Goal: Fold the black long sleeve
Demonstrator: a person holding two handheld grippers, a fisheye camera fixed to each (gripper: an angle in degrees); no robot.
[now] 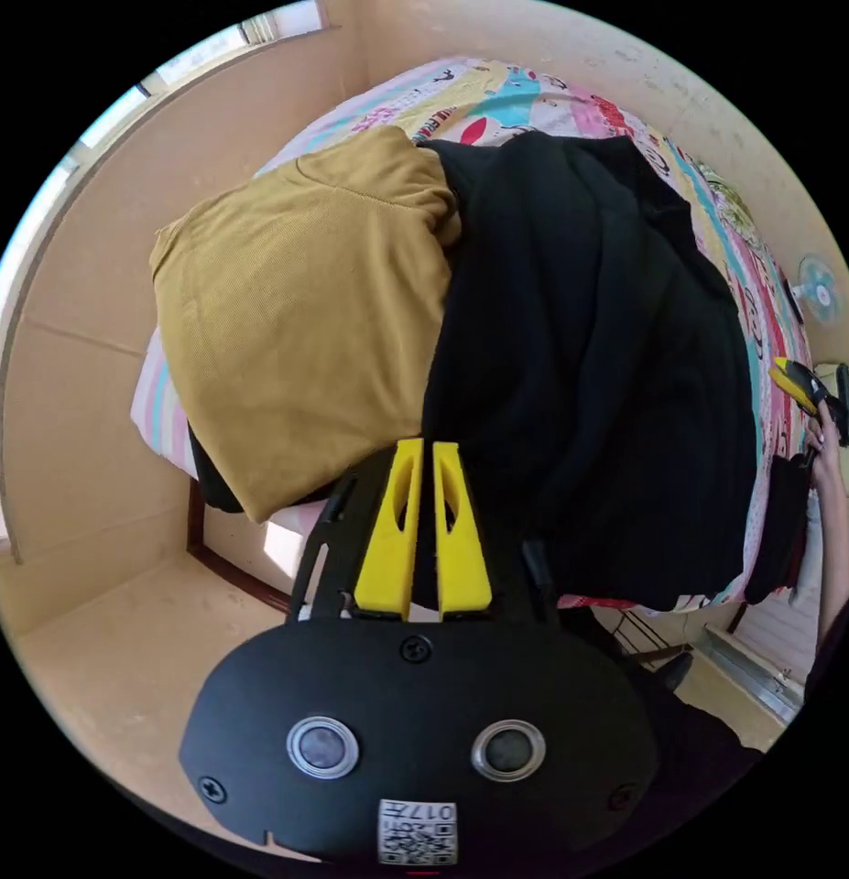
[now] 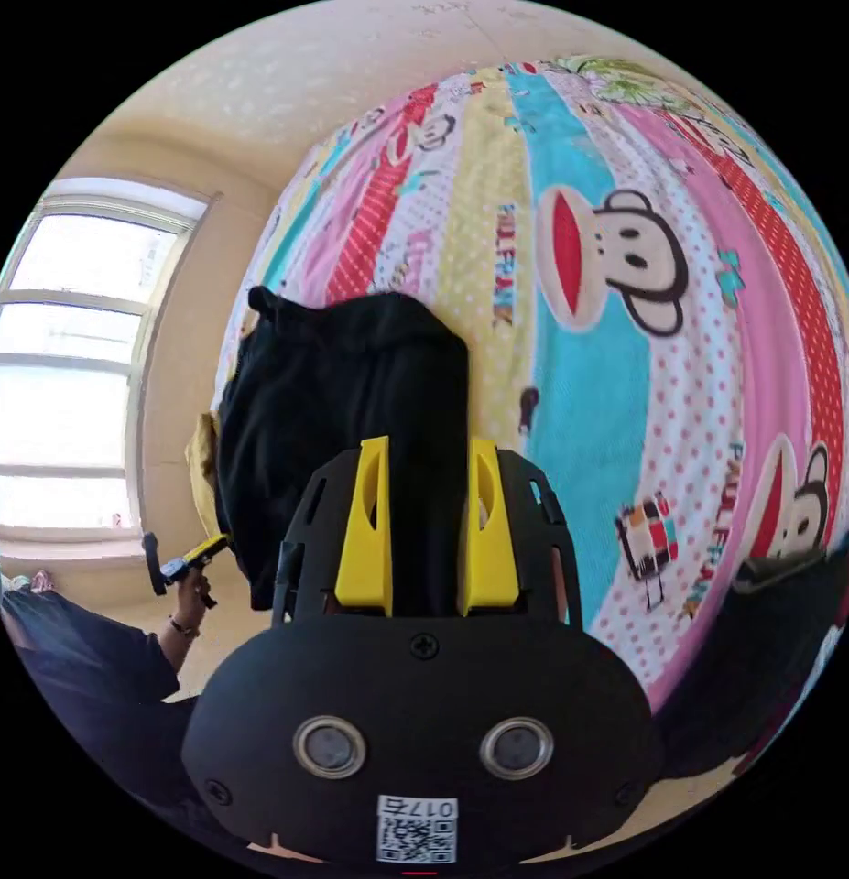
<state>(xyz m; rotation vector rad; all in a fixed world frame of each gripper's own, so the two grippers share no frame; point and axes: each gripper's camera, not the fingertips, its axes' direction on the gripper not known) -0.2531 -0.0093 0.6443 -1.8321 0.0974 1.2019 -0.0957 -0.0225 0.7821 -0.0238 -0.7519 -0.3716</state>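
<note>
The black long sleeve [image 1: 589, 366] lies in a long, partly folded heap on the bed, one end hanging over the mattress edge. My left gripper [image 1: 421, 446] sits at its near edge, where it meets a mustard garment [image 1: 305, 311], with the yellow jaws almost together. Whether any cloth is pinched I cannot tell. In the right gripper view the black long sleeve [image 2: 351, 412] stretches away from my right gripper [image 2: 429, 444], whose jaws stand well apart over its near end. A hand holds the left gripper [image 2: 190, 557] beside the garment's edge. The right gripper [image 1: 802, 380] hovers at the bed's other side.
A cartoon-print sheet [image 2: 625, 366] covers the bed. The folded mustard garment overhangs the mattress corner above the floor [image 1: 122, 659]. A window [image 2: 67, 366] and bare walls are close by. A small fan [image 1: 820, 288] stands past the bed, and something dark [image 2: 790, 568] lies at the bed edge.
</note>
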